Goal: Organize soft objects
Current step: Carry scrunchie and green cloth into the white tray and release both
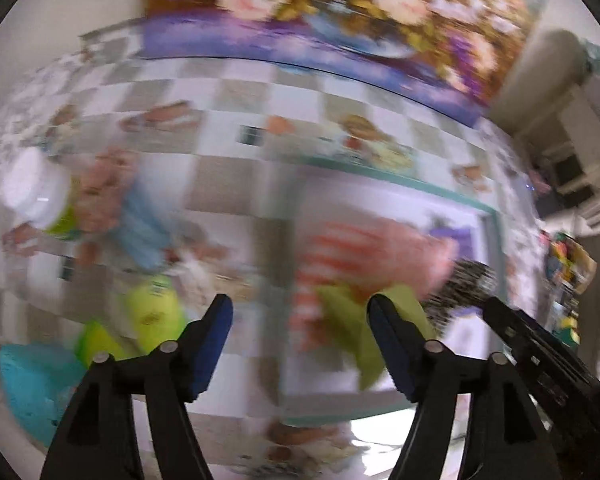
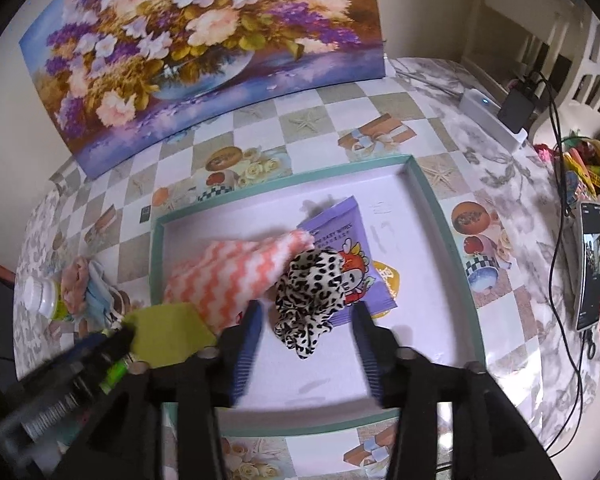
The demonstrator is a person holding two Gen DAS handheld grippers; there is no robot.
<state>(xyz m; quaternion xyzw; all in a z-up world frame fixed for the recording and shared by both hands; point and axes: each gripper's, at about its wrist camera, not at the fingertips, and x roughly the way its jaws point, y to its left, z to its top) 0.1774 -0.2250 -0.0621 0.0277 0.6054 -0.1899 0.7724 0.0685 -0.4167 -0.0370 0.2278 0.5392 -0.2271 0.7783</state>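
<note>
In the right wrist view a shallow teal-rimmed tray (image 2: pixel 432 196) fills the middle of the frame on a checkered table (image 2: pixel 260 120); inside it lie a leopard-print scrunchie (image 2: pixel 312 292) at centre, a pink-and-white zigzag cloth (image 2: pixel 228 272) to its left, and a purple wipes packet (image 2: pixel 348 228) partly under both; a yellow-green cloth (image 2: pixel 168 332) overlaps the tray's lower left rim. The right gripper (image 2: pixel 306 346) has its fingers spread wide, empty, with the scrunchie's lower end lying between the blue pads (image 2: pixel 248 344). At the lower left of that frame the left gripper (image 2: pixel 100 348) shows blurred, its tip at the yellow-green cloth; whether it touches I cannot tell. Further left, off the tray, a white-capped bottle (image 2: pixel 44 296) lies beside a pink and blue bundle of fabric (image 2: pixel 86 284); a floral painting (image 2: pixel 204 48) stands along the top; a phone (image 2: pixel 590 268) lies at the right edge.

The left wrist view is heavily smeared; the left fingers (image 1: pixel 216 344) are apart with nothing between them, above the table; the zigzag cloth (image 1: pixel 352 248) and the yellow-green cloth (image 1: pixel 352 320) sit at centre right.
</note>
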